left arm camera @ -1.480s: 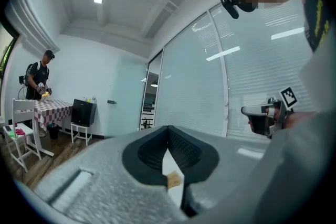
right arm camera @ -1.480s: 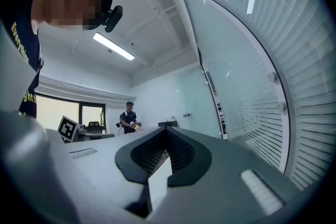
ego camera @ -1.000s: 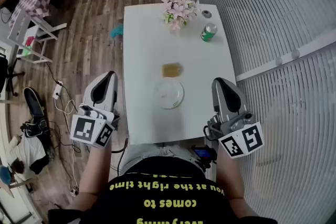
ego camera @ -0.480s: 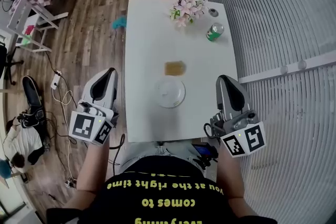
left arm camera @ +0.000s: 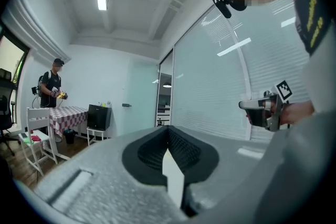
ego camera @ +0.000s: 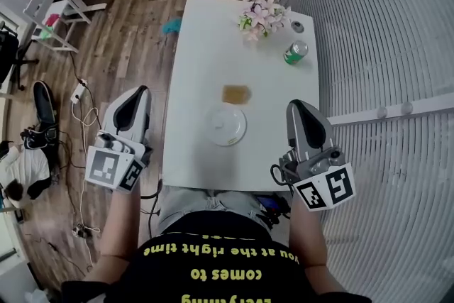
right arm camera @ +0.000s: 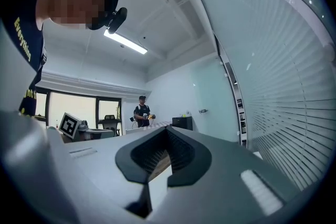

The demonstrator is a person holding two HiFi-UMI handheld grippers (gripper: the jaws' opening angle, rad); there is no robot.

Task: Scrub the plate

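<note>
Black shirt (ego camera: 227, 266) nearest, yellow print upside down; "at the right time" legible. Both tongs clenched with nothing between them, level, off the table: left tongs (ego camera: 135, 97) beyond the left edge over wood floor (ego camera: 128, 46), right tongs (ego camera: 301, 108) beyond the right edge beside the slatted wall (ego camera: 383, 46). White table (ego camera: 191, 67): plate (ego camera: 227, 126) central, close to the near edge, bare top either side. Brown sponge (ego camera: 235, 94) just beyond, apart. Green can (ego camera: 296, 52), label unreadable, and flowers (ego camera: 262, 14) far right.
</note>
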